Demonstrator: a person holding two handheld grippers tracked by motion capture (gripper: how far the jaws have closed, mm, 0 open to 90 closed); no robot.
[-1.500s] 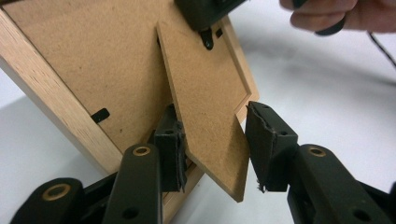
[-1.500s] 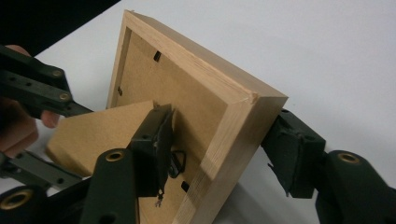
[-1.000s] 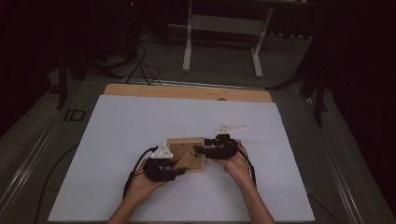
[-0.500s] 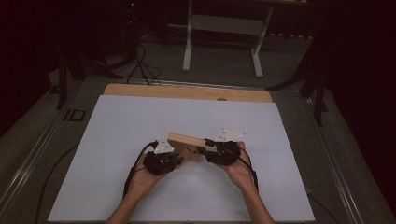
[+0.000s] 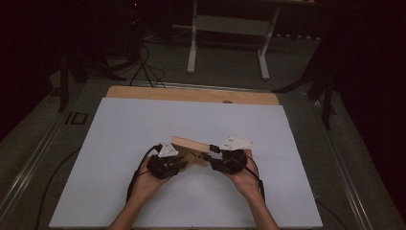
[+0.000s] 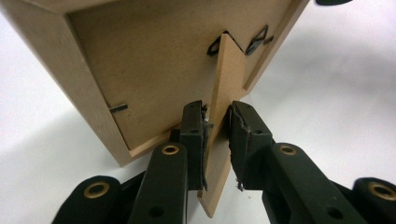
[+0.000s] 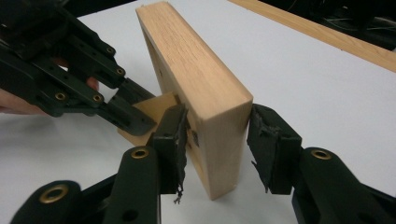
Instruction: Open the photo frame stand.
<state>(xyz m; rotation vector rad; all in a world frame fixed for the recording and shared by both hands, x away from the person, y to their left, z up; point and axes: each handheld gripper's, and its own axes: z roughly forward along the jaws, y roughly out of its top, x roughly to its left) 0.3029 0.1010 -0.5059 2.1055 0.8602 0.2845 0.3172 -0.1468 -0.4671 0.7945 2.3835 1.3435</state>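
A light wooden picture frame (image 5: 190,145) stands on edge over the white board, held between my two grippers. In the left gripper view I see its fibreboard back (image 6: 149,60) with its hinged stand leg (image 6: 225,79) swung out. My left gripper (image 6: 216,126) is shut on that leg; its jaws have just been opening a little, with the leg still between the pads. My right gripper (image 7: 217,135) is shut on the frame's thick side rail (image 7: 196,70), its jaws having just closed in on it. The left gripper (image 7: 135,116) also appears at the left of the right gripper view, on the leg.
A white board (image 5: 119,134) covers the table, with a wooden strip (image 5: 143,93) along its far edge. Cables trail from both grippers toward the person's forearms (image 5: 143,191). A metal stand (image 5: 230,28) is on the dark floor beyond the table.
The frame lay flat on the board a second ago and now stands raised on its edge. Both hands have drawn slightly apart, the right one moving right and a little up.
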